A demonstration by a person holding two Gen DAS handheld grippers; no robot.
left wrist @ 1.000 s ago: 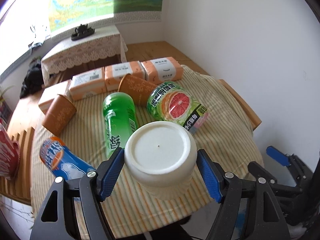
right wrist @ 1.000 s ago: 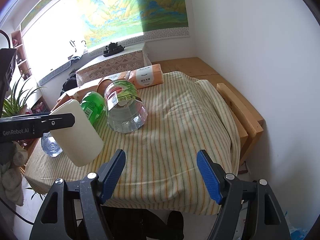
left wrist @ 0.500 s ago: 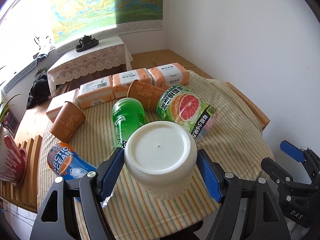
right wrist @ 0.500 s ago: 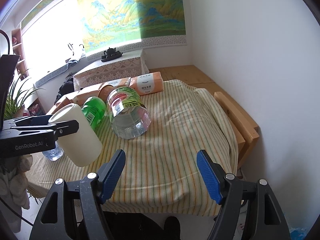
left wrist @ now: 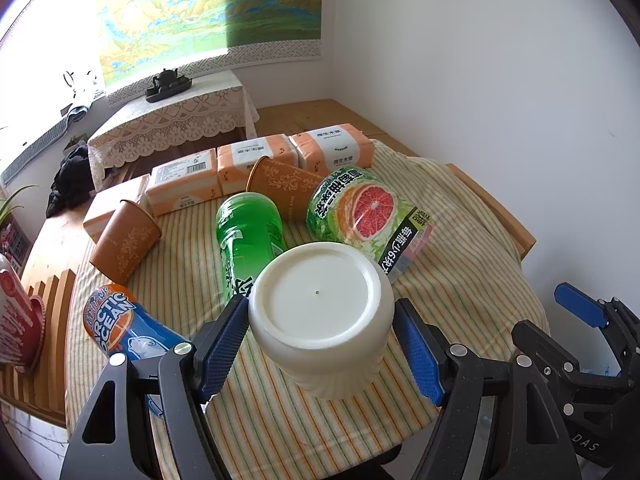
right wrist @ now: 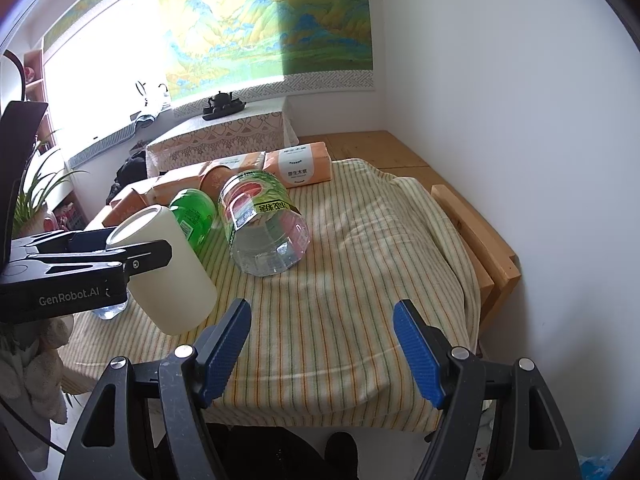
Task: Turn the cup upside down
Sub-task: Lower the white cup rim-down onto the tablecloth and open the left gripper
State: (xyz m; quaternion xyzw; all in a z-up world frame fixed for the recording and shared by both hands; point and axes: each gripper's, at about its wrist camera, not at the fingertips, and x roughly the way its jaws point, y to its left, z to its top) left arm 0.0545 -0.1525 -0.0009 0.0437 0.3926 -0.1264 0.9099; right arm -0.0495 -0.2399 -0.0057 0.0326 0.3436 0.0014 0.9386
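Observation:
A cream white cup [left wrist: 320, 316] stands upside down on the striped tablecloth [left wrist: 460, 264], base up and rim down, leaning slightly. It also shows in the right wrist view [right wrist: 168, 268]. My left gripper [left wrist: 320, 344] has its blue pads on either side of the cup's upper part. The left pad touches it; a small gap shows at the right pad. My right gripper [right wrist: 322, 348] is open and empty above the near right part of the table, apart from the cup.
Lying on the cloth behind the cup are a green bottle [left wrist: 248, 232], a grapefruit-label bottle [left wrist: 360, 212], two brown paper cups [left wrist: 124, 240] and a blue Arctic Ocean bottle [left wrist: 120, 328]. Orange tissue packs [left wrist: 252, 164] line the far edge. The wooden table edge [right wrist: 492, 260] is at right.
The left gripper with the cup has shifted slightly, and the view has risen and tilted. The cup stays between the pads, base up. The right gripper has drawn back a little.

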